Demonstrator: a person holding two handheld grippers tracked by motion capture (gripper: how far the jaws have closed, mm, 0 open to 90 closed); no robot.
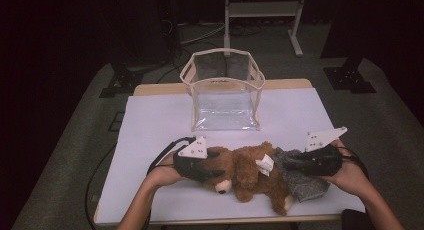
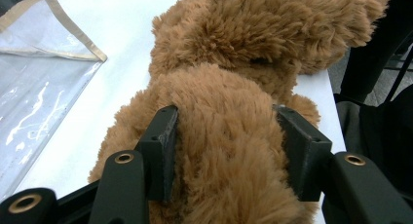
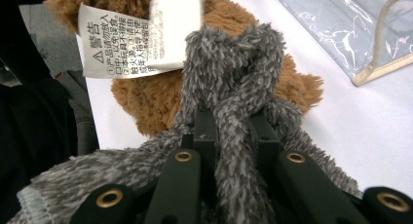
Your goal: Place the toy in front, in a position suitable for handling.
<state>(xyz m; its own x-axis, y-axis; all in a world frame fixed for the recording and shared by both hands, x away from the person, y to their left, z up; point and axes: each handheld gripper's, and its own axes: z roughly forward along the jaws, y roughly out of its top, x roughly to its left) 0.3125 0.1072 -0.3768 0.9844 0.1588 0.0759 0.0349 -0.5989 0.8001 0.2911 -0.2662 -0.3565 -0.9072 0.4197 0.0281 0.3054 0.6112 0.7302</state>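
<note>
Slippage is the main worry here, since both grips are on soft pile rather than anything firm. The brown plush bear [image 1: 250, 177] lies on its side at the lower middle of the high view, on the white table cover [image 1: 150, 135], with the grey fuzzy cloth [image 1: 300, 182] touching its right end. The left gripper [image 1: 212, 165] has its jaws partly closed around a thick limb or lobe of the bear, seen in the lower half of the left gripper view [image 2: 224, 151]; the fur bulges between the pads, so I judge the hold to be mostly on fluff, which could compress and let the toy slide out if lifted quickly. The right gripper [image 1: 295, 162] is nearly closed on a twisted fold of the grey cloth, at the centre of the right gripper view [image 3: 234, 131]; that pinch is narrow and could pull free, or drag the bear along, because the cloth lies against the bear's fur just below the white care label [image 3: 131, 39]. The clear bag with cream trim [image 1: 222, 90] stands open at the upper middle of the high view, well apart from both; its soft walls look likely to fold inward if a load brushes the rim [image 1: 200, 57].
</note>
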